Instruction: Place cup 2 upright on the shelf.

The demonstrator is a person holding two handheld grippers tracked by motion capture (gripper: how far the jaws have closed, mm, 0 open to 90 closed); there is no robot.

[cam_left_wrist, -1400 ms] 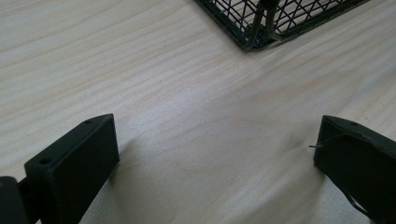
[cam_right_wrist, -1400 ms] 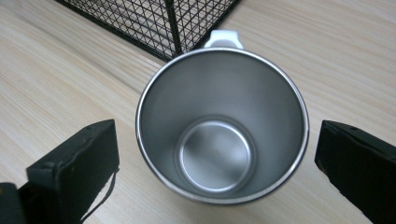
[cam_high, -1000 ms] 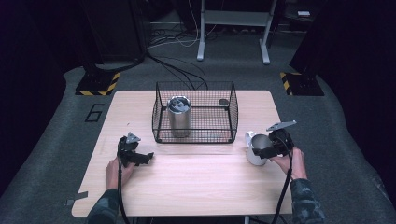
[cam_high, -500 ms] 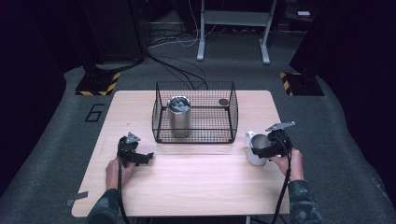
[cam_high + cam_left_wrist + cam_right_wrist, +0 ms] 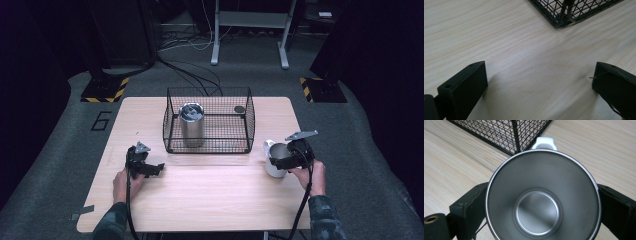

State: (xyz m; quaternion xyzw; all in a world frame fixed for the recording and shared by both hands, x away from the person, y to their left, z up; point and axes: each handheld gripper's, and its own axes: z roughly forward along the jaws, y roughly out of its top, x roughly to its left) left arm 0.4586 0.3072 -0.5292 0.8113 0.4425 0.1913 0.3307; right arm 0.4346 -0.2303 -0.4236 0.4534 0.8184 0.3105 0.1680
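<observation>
Steel-lined white mug (image 5: pixel 276 159) stands on the table (image 5: pixel 215 195) just right of the wire basket's (image 5: pixel 209 120) front right corner, near the table's right edge. Right gripper (image 5: pixel 281 161) has its jaws either side of the mug body; in the right gripper view a black jaw sits against each flank of the mug (image 5: pixel 541 195), handle (image 5: pixel 544 143) pointing away toward the basket. Looks clamped or v. close to it; can't confirm firm contact from these pics.

Left gripper (image 5: pixel 150 169) rests low on the table's left side, jaws wide apart w/ nothing between, bare wood in its own view and the basket corner (image 5: pixel 559 22) ahead.

Step in hand, as I judge it: secure the mug for a lift. To do it well: squeeze evenly across the widest part, keep the gripper level so the round wall doesn't slip out, lift straight up before moving sideways, since basket wall is close. A tall metal canister (image 5: pixel 191 124) already stands inside at left, so there's free room at right.
</observation>
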